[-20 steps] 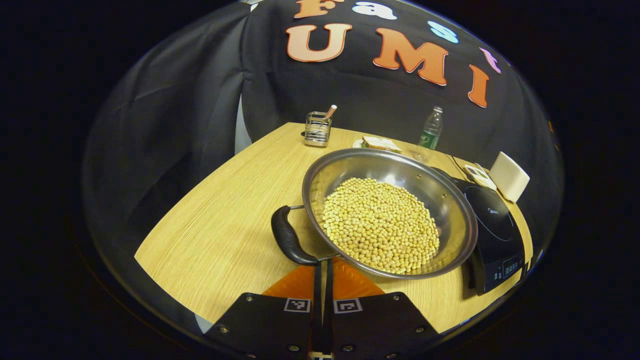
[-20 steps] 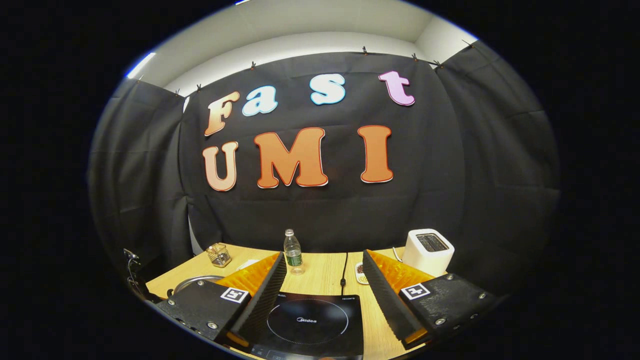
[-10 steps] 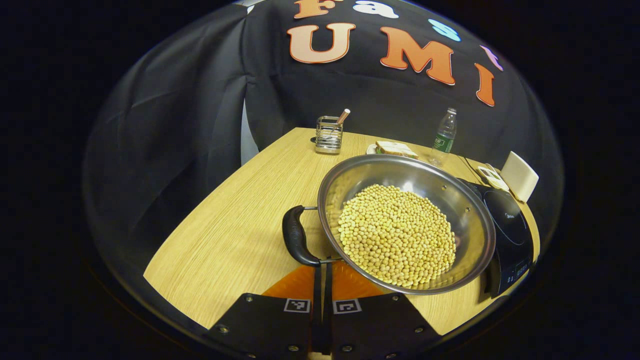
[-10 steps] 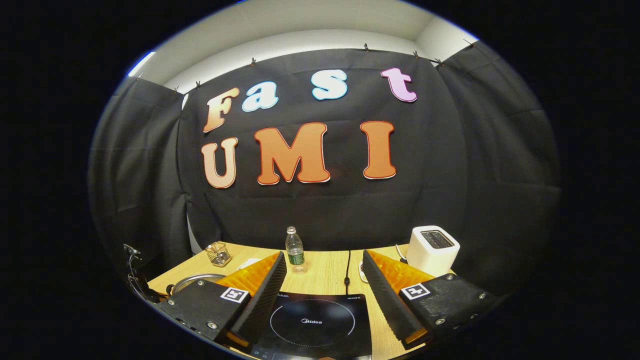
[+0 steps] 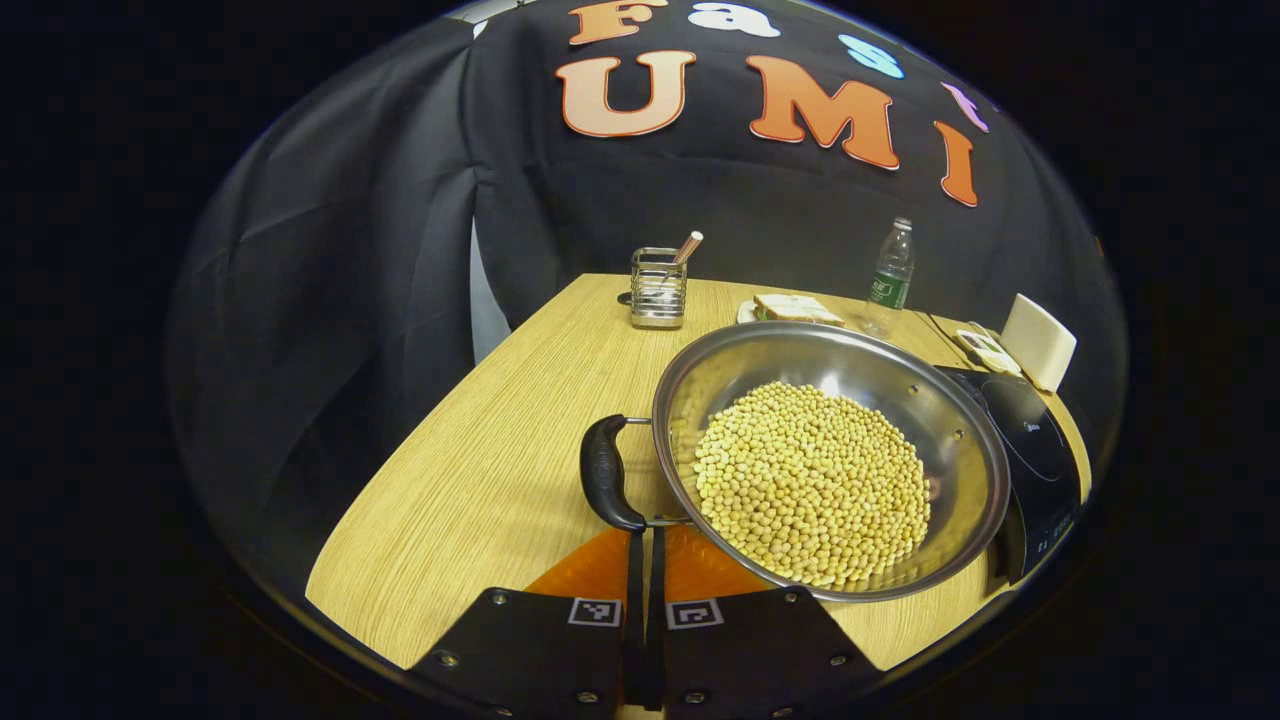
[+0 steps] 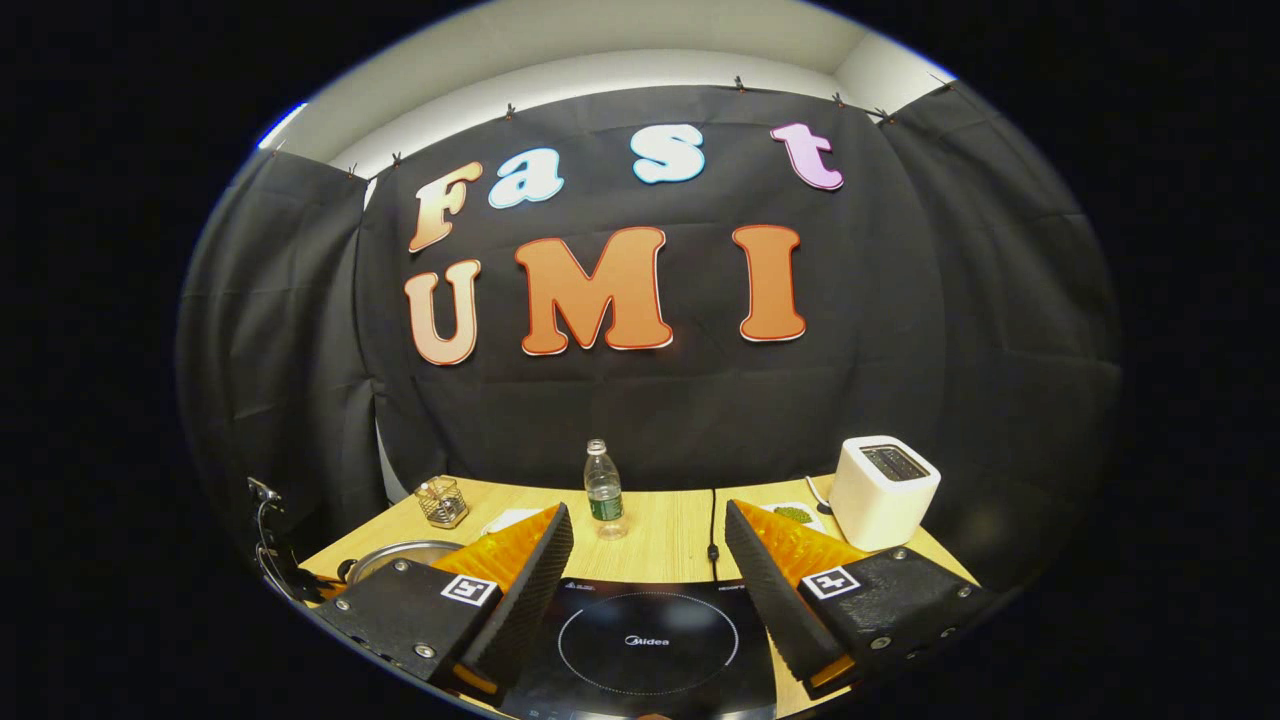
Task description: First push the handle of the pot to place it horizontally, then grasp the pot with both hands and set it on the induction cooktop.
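Clearly the pot (image 5: 830, 460) will carry heavy: a steel bowl full of loose beans (image 5: 812, 482), slick-rimmed, sitting on the table (image 5: 480, 480) just beside the induction cooktop (image 5: 1035, 450). Its black loop handle (image 5: 603, 472) is the surest hold. The left gripper (image 5: 645, 545), fingers together, noses against it; the right gripper (image 6: 648, 560) hangs spread and empty over the cooktop.

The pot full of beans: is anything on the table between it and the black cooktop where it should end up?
Nothing visible. The pot sits right beside the cooktop, its rim overlapping the cooktop's near edge in the left gripper view. The cooktop's surface is bare; the bottle and toaster stand behind it.
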`<state>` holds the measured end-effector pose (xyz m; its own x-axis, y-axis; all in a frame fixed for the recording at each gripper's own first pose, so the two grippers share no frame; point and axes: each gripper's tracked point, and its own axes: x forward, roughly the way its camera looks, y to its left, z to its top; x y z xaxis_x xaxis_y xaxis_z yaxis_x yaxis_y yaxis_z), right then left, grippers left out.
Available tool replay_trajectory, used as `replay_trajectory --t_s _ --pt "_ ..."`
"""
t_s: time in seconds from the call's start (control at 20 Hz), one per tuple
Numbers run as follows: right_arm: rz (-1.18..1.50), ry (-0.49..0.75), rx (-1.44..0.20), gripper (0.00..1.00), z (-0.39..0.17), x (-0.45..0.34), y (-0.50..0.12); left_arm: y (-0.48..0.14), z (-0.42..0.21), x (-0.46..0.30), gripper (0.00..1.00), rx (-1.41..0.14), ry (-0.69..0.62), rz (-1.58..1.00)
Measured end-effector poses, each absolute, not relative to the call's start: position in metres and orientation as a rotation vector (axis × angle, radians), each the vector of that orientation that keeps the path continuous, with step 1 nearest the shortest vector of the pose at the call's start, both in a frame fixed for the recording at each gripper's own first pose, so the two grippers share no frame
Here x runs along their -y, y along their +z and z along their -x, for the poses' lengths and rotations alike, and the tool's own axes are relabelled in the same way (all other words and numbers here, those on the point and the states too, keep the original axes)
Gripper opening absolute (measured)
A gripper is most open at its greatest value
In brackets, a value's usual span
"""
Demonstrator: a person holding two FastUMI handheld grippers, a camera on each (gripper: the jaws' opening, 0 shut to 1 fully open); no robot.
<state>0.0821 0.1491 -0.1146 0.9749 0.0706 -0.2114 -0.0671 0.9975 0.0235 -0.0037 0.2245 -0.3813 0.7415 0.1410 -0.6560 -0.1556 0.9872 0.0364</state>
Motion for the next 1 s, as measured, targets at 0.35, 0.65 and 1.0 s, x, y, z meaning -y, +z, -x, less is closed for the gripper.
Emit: replay_trajectory --t_s 0.35,0.65,1.0 --pt "-0.025 0.147 -0.306 0.95 -0.082 -0.193 -0.141 -0.384 -0.012 -0.235 0.02 -0.699 0.127 0.039" --pt "0.000 0.165 -0.376 0.95 -0.088 -0.218 -0.169 -0.388 -0.029 -0.246 0.02 -0.687 0.124 0.057" --pt "0.057 0.159 -0.476 0.95 -0.096 -0.251 -0.222 -0.384 -0.042 -0.259 0.01 -0.642 0.115 0.053"
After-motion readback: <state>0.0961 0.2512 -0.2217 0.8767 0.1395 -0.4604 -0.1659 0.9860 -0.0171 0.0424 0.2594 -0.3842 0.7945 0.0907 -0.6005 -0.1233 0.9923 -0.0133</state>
